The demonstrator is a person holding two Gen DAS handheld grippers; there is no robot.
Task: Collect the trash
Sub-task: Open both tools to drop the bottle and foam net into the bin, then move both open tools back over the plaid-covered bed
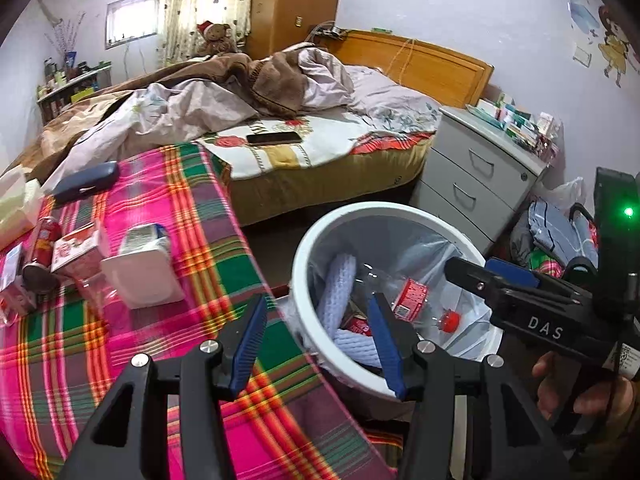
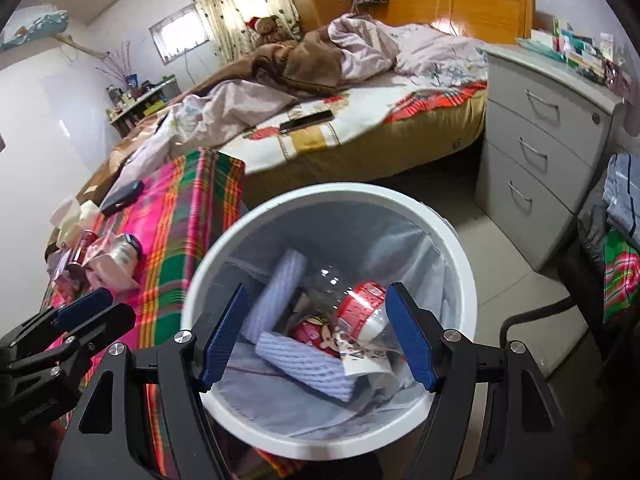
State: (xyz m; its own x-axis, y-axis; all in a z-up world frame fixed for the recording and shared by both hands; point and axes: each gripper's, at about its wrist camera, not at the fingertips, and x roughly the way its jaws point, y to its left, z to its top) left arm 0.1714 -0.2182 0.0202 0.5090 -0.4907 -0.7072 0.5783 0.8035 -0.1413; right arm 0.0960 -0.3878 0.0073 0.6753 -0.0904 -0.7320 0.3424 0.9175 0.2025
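Hovering both claws at the bin [image 2: 460, 248]: left claw [image 1: 316, 344] open and empty over its rim, right claw [image 2: 320, 336] open above the bottle [image 2: 360, 308] inside. Next we swing left to the can [image 1: 42, 248] near the counter's [image 1: 200, 240] left edge, approaching low.

You are holding the left gripper [image 1: 316, 344] angled downward, its blue-padded jaws parted with nothing between them. You are keeping the right gripper [image 2: 318, 336] tilted down at a similar slant just to its right, jaws spread wide and empty. Your right hand [image 1: 576, 388] is wrapping around that gripper's black handle, fingers curling under it.
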